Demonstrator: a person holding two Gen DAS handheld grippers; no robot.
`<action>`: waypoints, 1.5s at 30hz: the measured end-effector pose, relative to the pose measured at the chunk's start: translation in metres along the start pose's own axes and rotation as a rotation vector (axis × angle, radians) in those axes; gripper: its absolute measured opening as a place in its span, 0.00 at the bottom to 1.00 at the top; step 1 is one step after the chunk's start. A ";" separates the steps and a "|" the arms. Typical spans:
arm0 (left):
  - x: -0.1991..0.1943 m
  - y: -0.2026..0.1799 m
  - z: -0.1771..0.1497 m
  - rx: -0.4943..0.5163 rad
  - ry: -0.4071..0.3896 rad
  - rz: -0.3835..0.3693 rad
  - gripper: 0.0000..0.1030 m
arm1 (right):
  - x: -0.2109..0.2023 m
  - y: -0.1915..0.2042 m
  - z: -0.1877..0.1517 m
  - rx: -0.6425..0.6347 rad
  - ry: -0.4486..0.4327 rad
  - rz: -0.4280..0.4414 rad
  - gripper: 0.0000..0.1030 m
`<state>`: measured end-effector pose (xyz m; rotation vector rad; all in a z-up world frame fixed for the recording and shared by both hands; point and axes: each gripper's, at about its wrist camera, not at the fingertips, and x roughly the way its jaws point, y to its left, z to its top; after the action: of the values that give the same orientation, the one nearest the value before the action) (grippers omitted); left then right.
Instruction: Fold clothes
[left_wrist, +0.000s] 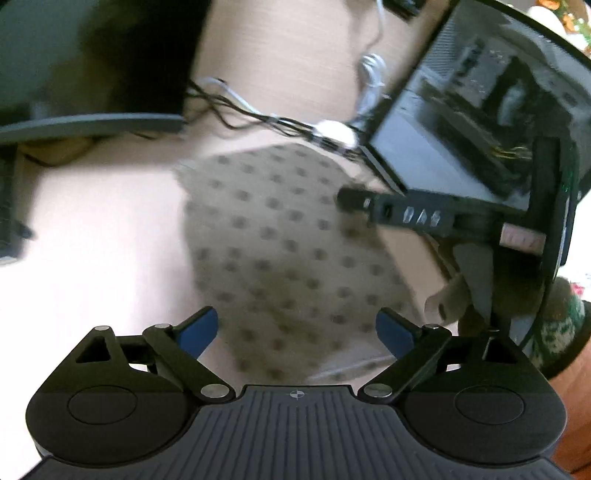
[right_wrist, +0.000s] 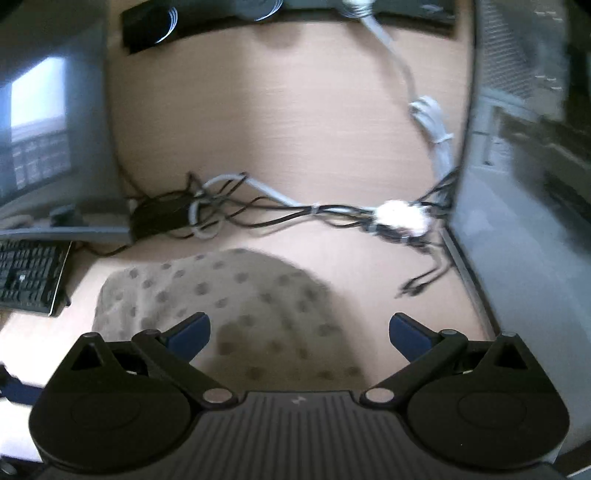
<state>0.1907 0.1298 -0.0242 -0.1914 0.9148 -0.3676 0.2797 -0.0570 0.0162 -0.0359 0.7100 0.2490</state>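
Note:
A beige garment with grey dots (left_wrist: 280, 251) lies folded flat on the light wooden desk (left_wrist: 96, 258). My left gripper (left_wrist: 295, 328) is open and empty above its near edge. The other gripper's black body (left_wrist: 413, 214) shows at the right of the left wrist view, over the garment's right side. In the right wrist view the same garment (right_wrist: 236, 295) lies below my right gripper (right_wrist: 299, 332), which is open and empty.
A tangle of black and white cables (right_wrist: 258, 210) lies behind the garment. A computer case (right_wrist: 524, 221) stands at the right. A monitor (right_wrist: 40, 122) and a keyboard (right_wrist: 29, 273) are at the left. A sleeved hand (left_wrist: 554, 332) shows at the right.

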 end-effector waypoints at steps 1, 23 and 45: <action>-0.002 0.001 0.001 0.006 -0.005 0.030 0.94 | 0.006 0.007 -0.004 -0.005 0.009 0.011 1.00; 0.077 0.021 0.005 -0.226 0.037 -0.259 0.84 | -0.067 -0.032 -0.078 -0.152 0.005 -0.071 1.00; 0.024 0.018 0.068 -0.058 -0.171 -0.170 0.69 | 0.001 0.001 -0.084 -0.286 0.087 0.023 1.00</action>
<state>0.2627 0.1379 -0.0070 -0.3501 0.7423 -0.4753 0.2259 -0.0655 -0.0481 -0.3125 0.7574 0.3717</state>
